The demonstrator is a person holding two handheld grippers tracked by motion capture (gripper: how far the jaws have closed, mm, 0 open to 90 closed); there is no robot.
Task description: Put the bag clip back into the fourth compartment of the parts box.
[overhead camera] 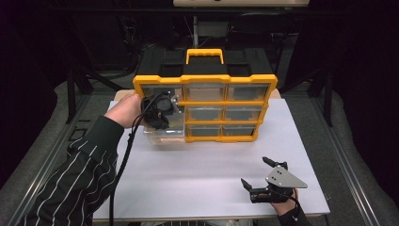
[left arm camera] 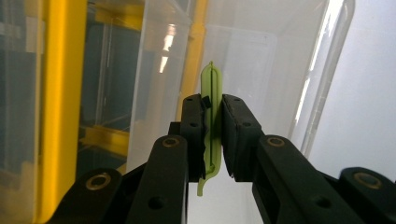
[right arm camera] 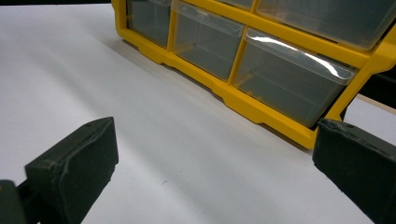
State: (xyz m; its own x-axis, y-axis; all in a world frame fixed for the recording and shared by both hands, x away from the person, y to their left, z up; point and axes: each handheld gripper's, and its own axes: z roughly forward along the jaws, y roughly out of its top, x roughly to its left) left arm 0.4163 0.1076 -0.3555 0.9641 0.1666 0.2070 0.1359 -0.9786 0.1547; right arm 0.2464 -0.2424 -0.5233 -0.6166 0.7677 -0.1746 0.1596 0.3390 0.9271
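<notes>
Left gripper (left arm camera: 212,135) pinching green strip (left arm camera: 212,93), reaching into drawer (overhead camera: 164,134)

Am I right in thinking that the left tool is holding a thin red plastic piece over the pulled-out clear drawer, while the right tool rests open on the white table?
Nearly, but the colour is wrong: the thin plastic piece pinched in the left tool is light green, not red, as the left gripper view shows. It is indeed held at the pulled-out clear drawer, and the right tool does sit open on the white table.

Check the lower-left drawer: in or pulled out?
Pulled out: the drawer juts forward of the organizer; left tongs pinch a green strip.
</notes>
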